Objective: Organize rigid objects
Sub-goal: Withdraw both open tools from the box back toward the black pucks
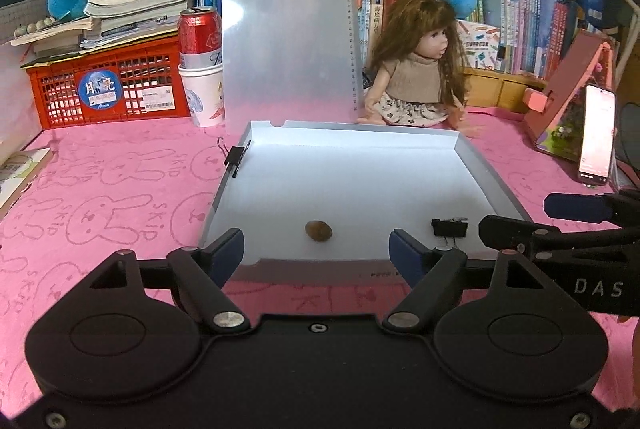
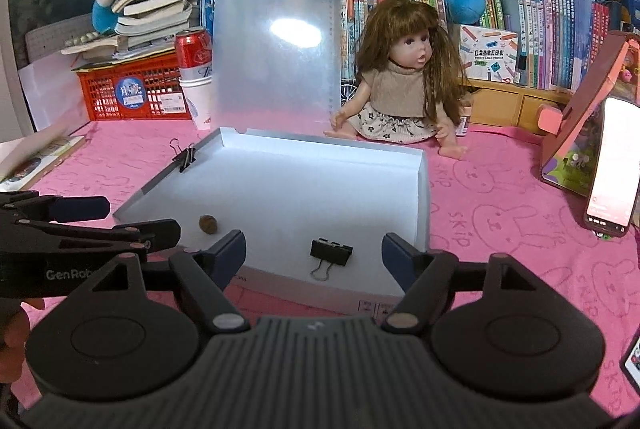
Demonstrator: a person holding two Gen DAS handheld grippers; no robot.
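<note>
I see my left gripper (image 1: 316,249) with its blue-padded fingers spread wide and nothing between them, low at the near edge of the shallow white cardboard box (image 1: 472,149). Just ahead of it, between the two fingertips, the small brown oval nut (image 1: 319,230) lies on the box floor, its long axis going across from left to right. My right gripper (image 2: 314,255) is also wide and empty, and the loose black metal binder clip (image 2: 331,252) lies right in front of it inside the box, the body lying crosswise and its wire handles pointing back toward the gripper. A second black binder clip (image 2: 185,157) is clamped on the left wall of the box, farther ahead, its handle pointing outward over the pink rabbit-print cloth (image 2: 500,213).
</note>
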